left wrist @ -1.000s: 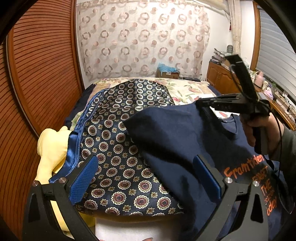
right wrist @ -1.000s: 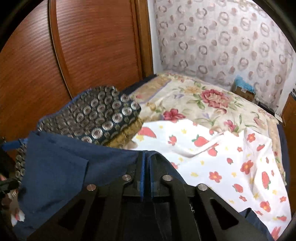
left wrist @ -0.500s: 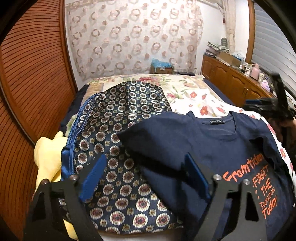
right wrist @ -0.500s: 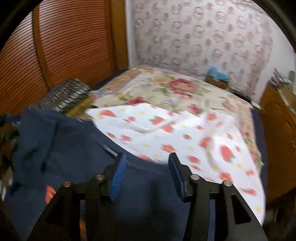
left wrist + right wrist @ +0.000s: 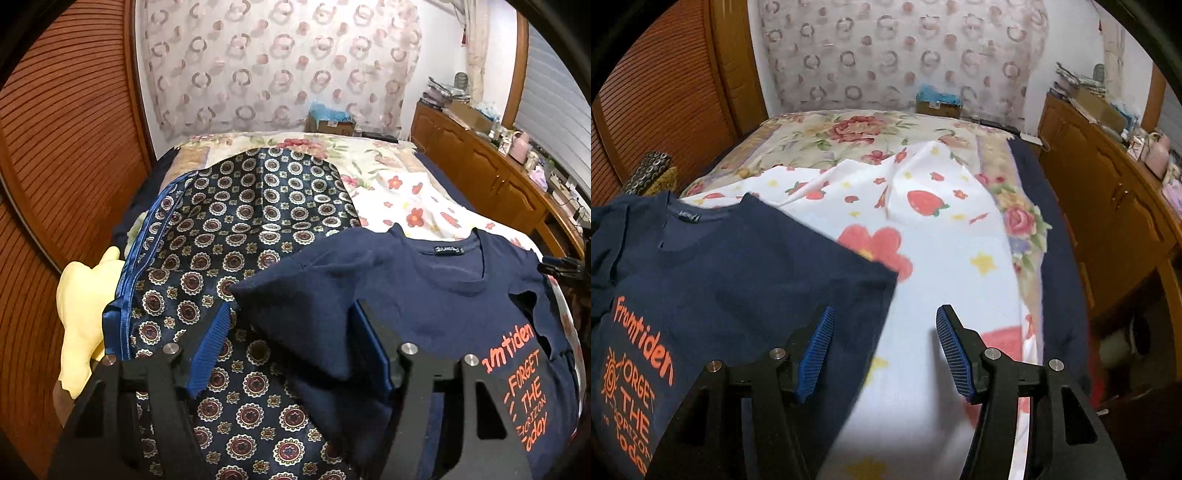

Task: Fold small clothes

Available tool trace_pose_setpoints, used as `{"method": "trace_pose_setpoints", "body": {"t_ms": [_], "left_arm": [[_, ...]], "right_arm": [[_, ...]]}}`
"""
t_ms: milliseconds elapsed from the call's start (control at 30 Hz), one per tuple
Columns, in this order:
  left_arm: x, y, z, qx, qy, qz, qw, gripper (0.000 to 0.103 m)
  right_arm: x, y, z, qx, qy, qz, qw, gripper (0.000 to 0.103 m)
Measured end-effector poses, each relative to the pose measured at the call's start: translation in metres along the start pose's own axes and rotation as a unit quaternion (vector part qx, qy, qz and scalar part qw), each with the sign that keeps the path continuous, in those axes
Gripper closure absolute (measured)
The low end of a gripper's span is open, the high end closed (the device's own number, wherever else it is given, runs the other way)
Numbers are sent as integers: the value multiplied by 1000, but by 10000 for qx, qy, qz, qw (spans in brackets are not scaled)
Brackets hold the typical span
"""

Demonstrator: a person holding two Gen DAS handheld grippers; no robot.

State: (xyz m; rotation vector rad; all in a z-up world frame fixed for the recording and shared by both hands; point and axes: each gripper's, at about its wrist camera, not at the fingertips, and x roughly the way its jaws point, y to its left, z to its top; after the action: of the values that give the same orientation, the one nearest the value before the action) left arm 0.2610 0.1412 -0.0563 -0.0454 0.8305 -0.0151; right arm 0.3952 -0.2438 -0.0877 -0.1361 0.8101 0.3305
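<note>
- Far to the left of the left claw (image 5: 291,347) lies a yellow cloth (image 5: 86,314) at the edge of the bed (image 5: 849,129), probably waiting for its turn
- Under the left claw and ahead of it a patterned dark blanket (image 5: 240,221) covers the bed; it serves as the ground for the folding
- The left claw is spread and its jaws have just been closing; the left sleeve (image 5: 306,295) of the navy T-shirt (image 5: 443,295) lies between the pads, which are not yet pressing it, I judge to pinch it for a fold
- The T-shirt lies flat, print up, between the two claws
- The right claw (image 5: 884,347) is spread, jaws have just been opening, and pinches nothing; the shirt's right edge is under its left pad, white flowered sheet (image 5: 942,229) ahead
</note>
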Motion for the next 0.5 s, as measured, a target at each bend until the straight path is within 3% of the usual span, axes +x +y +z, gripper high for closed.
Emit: {"method": "trace_pose_setpoints", "body": {"t_ms": [133, 167, 200, 233, 333, 400, 500], "left_arm": [[3, 1, 1, -33, 51, -27, 10000, 36], [3, 1, 0, -38, 49, -96, 9999, 43], [5, 1, 1, -17, 79, -197, 9998, 61], [7, 2, 1, -8, 137, -222, 9997, 70], [7, 1, 5, -12, 129, -134, 9998, 72], [8, 0, 8, -39, 120, -82, 9999, 72], [14, -1, 14, 20, 234, 18, 9997, 72]], "right_arm": [[0, -7, -8, 6, 33, 129, 9999, 43], [-2, -9, -9, 9, 27, 122, 9999, 43], [-5, -11, -8, 25, 8, 111, 9999, 43], [-4, -14, -5, 48, -4, 100, 9999, 43], [-1, -14, -2, 66, 6, 66, 10000, 44], [5, -8, 1, -25, 44, 71, 10000, 53], [10, -6, 4, -118, 77, 99, 9999, 54]]}}
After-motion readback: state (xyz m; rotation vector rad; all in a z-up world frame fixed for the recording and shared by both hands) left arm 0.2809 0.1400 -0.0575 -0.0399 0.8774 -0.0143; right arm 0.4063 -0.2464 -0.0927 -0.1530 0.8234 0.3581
